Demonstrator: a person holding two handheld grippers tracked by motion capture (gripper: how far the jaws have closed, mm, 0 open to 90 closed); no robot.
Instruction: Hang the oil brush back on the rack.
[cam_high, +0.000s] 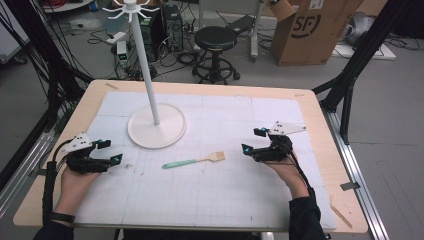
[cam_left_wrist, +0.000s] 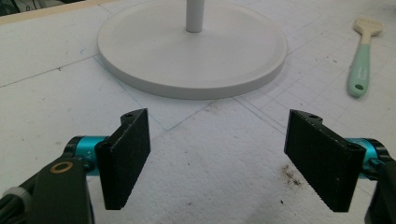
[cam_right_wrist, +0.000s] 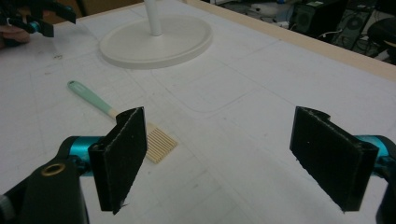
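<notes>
A small brush (cam_high: 194, 161) with a mint-green handle and pale bristle head lies flat on the white mat, between the two grippers. It appears at the upper right of the left gripper view as the brush (cam_left_wrist: 363, 58), and behind the left jaw of the right gripper view as the brush (cam_right_wrist: 116, 116). My left gripper (cam_high: 111, 151) rests at the table's left, held by a hand, its jaws wide apart and empty (cam_left_wrist: 217, 156). My right gripper (cam_high: 253, 141) sits at the right, also open and empty (cam_right_wrist: 219, 158). Both point toward the table's middle.
A white stand with a round base (cam_high: 157, 125) and a tall pole (cam_high: 145, 65) rises behind the brush, left of centre. The wooden table edge (cam_high: 200, 86) frames the mat. Beyond the table stand a black stool (cam_high: 215, 45), a cardboard box (cam_high: 312, 27) and cables.
</notes>
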